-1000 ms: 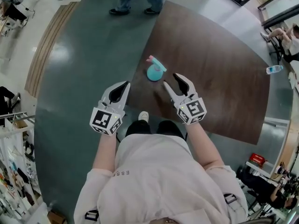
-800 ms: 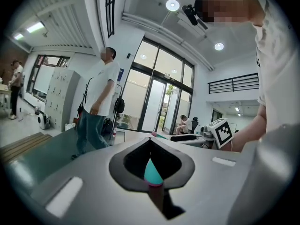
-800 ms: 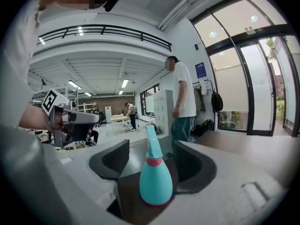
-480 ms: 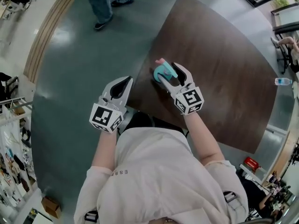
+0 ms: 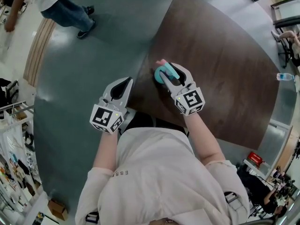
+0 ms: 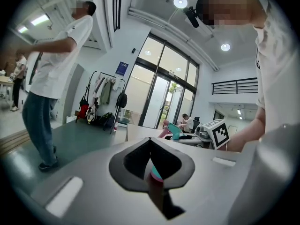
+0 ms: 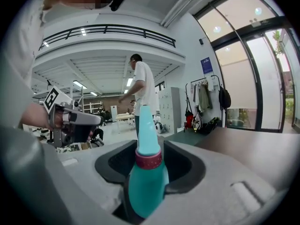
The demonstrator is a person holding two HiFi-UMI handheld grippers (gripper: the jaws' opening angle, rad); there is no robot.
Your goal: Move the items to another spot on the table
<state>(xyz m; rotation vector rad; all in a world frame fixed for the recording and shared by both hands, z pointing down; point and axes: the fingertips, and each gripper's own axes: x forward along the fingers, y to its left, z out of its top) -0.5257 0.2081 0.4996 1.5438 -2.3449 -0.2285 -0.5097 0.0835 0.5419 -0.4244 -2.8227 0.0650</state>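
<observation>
A teal bottle-shaped item (image 5: pixel 161 74) with a dark red band and a pink tip stands near the close corner of the brown table (image 5: pixel 225 69). My right gripper (image 5: pixel 172 70) reaches around it, one jaw on each side. In the right gripper view the teal item (image 7: pixel 146 182) stands upright and fills the gap between the dark pads of the right gripper (image 7: pixel 148 168). The jaws are closing and the pads touch its body. My left gripper (image 5: pixel 123 84) hangs over the floor left of the table, shut and empty; its jaws meet in the left gripper view (image 6: pixel 151 161).
A clear water bottle (image 5: pixel 285 77) lies beyond the table's far right edge. A person (image 5: pixel 61 6) walks on the grey-green floor at the upper left. A red object (image 5: pixel 254 159) and clutter sit at the lower right.
My right gripper has moved forward from short of the teal item to around it, and its jaws have come in on it. The walking person has moved left. The left gripper has barely moved.
</observation>
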